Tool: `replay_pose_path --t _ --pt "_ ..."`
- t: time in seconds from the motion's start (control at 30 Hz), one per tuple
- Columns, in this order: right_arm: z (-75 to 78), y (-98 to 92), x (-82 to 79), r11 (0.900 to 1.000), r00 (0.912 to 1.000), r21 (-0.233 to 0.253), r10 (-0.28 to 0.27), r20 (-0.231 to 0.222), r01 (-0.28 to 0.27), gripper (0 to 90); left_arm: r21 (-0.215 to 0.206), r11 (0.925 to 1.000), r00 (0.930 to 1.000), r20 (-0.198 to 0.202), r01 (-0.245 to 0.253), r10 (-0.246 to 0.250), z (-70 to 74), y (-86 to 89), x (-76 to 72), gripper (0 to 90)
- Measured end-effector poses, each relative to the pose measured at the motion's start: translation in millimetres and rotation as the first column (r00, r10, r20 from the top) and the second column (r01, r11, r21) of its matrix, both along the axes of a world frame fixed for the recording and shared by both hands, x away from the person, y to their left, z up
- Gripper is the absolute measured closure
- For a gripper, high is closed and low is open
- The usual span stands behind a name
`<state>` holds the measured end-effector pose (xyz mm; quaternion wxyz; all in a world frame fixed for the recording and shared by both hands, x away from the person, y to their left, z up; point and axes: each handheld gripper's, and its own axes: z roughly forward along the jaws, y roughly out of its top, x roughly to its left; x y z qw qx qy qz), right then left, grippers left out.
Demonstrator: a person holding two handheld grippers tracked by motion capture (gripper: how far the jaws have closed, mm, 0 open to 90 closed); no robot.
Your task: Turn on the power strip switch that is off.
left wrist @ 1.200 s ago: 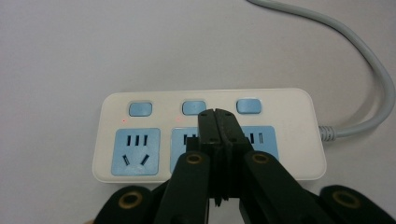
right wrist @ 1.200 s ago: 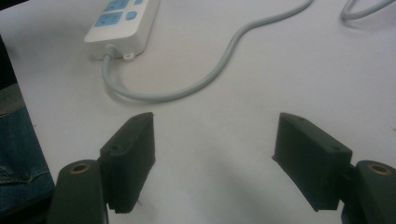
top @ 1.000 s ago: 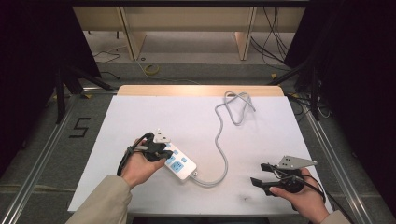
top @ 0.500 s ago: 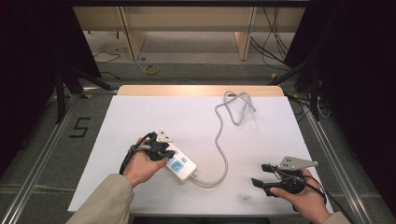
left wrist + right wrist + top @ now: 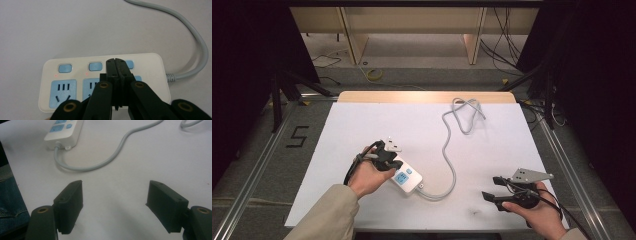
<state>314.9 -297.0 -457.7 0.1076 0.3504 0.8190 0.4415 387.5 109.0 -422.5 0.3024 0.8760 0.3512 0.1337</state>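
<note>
Our left tongs (image 5: pixel 115 61) are pressed together, tips over a blue switch on the white power strip (image 5: pixel 75 75) near the desk's (image 5: pixel 362 120) front; our right tongs (image 5: pixel 115 192) hover spread, empty

The power strip (image 5: pixel 100 80) is smooth, slightly glossy cream plastic with pale blue socket faces. Its grey cable (image 5: pixel 447 150) looks like smooth rubbery plastic. The tabletop (image 5: pixel 422 130) has a matt white covering, with a bare wood strip along the far edge. The left gripper (image 5: pixel 115 65) is matt black plastic.
</note>
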Motion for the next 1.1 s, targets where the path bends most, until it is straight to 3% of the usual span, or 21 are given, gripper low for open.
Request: replay_pose_path --t 1.1 --pt "-3.9 15.4 17.0 0.999 0.9997 -0.021 0.024 -0.01 -0.024 29.3 0.023 0.9988 0.9987 -0.027 0.044 -0.044 -4.9 -19.6 6.8 89.9"
